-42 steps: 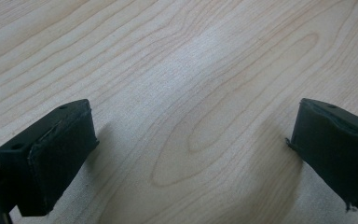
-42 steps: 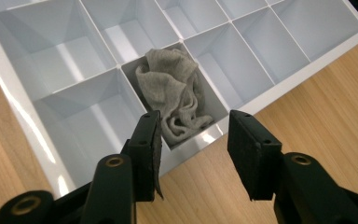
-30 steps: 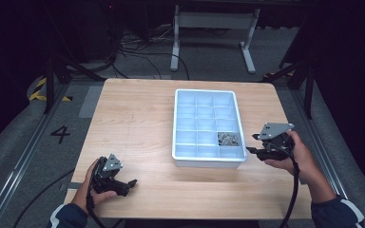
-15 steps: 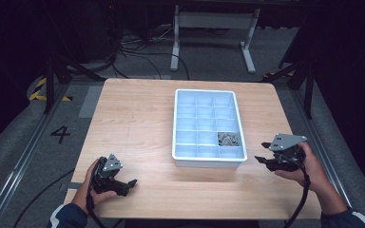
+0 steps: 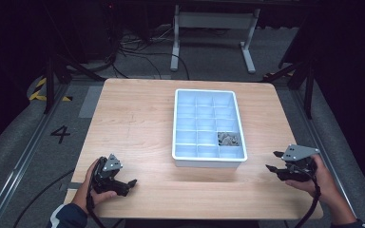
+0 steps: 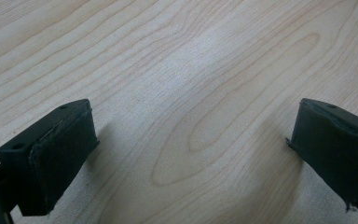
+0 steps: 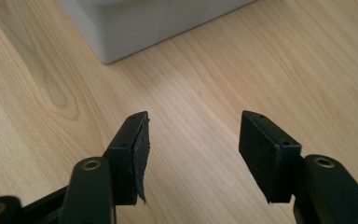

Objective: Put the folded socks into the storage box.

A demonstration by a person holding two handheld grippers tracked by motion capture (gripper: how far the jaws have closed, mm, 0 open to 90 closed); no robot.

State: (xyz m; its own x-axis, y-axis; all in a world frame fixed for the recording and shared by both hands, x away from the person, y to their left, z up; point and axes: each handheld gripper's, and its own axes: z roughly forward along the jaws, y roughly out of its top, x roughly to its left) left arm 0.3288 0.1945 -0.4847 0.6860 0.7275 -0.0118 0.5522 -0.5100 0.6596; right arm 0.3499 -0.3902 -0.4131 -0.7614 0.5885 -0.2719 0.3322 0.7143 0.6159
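Left gripper (image 5: 129, 183) is parked at the near table (image 5: 138, 118) edge, jaws spread, nothing held. Right gripper (image 5: 274, 161), jaws just widened and empty, is drawn clear of the tray (image 5: 209, 161). Grey parts (image 5: 228, 138) sit in a right-hand compartment, likely already dropped.

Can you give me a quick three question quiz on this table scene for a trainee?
1. True or false: the right gripper holds a part.
2. Which compartment of the white divided tray holds the small grey parts? A: near row, left column. B: second row from the near edge, right column.
3. The left gripper rests on the wooden ____.

Key: 1 false, its jaws are open and bare. 2 B. 3 table.
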